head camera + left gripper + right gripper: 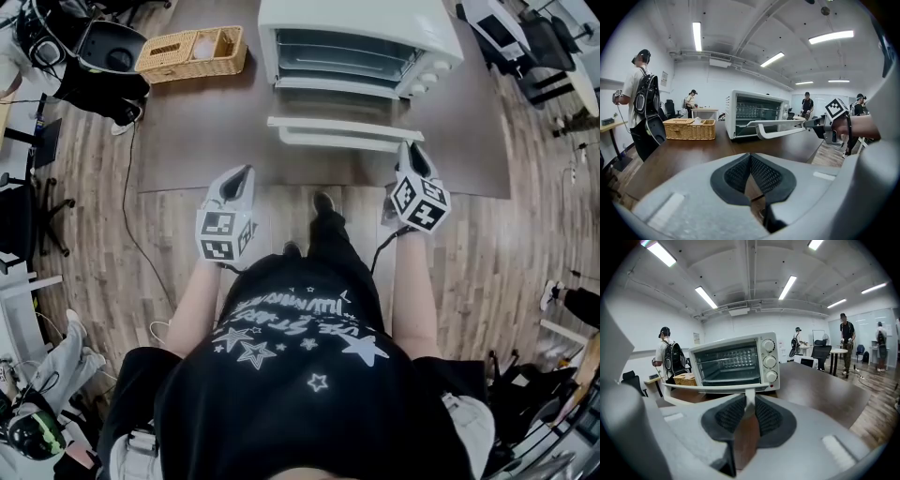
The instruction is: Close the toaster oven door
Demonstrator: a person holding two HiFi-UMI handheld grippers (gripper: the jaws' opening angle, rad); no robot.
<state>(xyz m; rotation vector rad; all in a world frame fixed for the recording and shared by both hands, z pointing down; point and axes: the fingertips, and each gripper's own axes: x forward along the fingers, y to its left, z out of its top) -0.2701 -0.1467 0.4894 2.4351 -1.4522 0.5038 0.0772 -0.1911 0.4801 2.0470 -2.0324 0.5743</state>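
A white toaster oven (361,37) stands at the far side of the dark wooden table (202,131), its door (343,124) hanging open and flat toward me. The door's white handle (337,141) runs along its near edge. My right gripper (405,150) is shut on the handle's right end; in the right gripper view the white handle post (748,397) sits pinched between the pads, with the oven (736,362) just behind. My left gripper (242,173) hovers at the table's near edge, left of the door, shut and empty. From the left gripper view the handle (780,133) and right gripper (820,123) show side-on.
A wicker basket (192,52) sits on the table left of the oven. A black bag and helmet (103,66) lie off the table's far left corner. Several people stand around the room, one with a backpack (644,101) at the left. Wooden floor surrounds the table.
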